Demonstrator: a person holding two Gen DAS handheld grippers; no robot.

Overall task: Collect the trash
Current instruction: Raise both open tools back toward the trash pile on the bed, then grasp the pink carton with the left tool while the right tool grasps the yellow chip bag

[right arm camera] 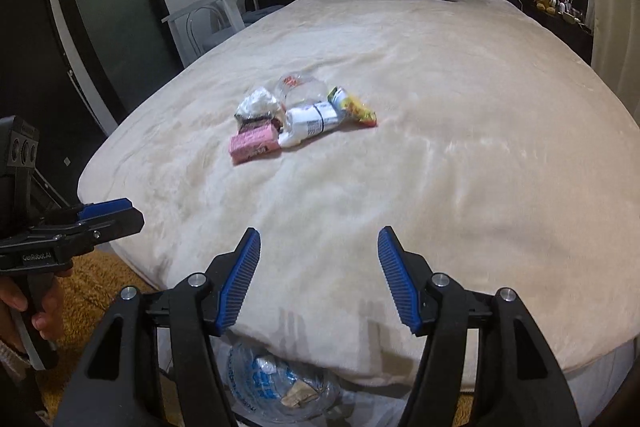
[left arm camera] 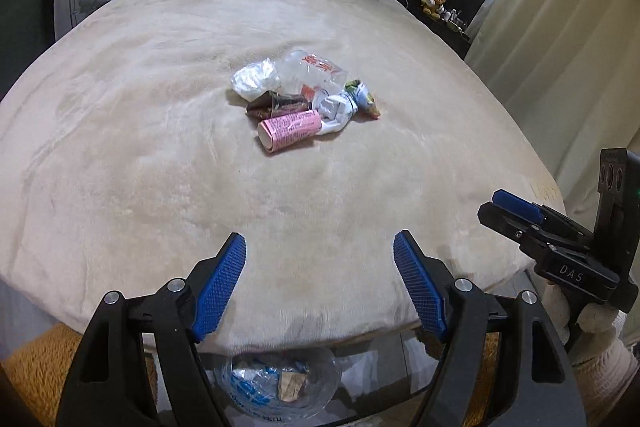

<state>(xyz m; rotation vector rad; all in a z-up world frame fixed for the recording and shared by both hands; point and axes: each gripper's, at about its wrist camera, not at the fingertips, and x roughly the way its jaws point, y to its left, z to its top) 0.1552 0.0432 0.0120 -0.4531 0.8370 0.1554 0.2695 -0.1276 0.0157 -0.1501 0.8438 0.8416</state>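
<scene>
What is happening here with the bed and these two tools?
A person holds a gripper in each hand at the foot of a bed and is collecting trash. Both the left gripper and the right gripper are open and hold nothing. A small pile of trash, including a pink wrapper and a clear plastic bag, lies in the middle of the blanket. On the floor below stands a clear bag with some trash already inside.

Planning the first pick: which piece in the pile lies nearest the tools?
The pink wrapper, at the pile's front edge; the clear, white and yellow pieces lie behind it.
</scene>
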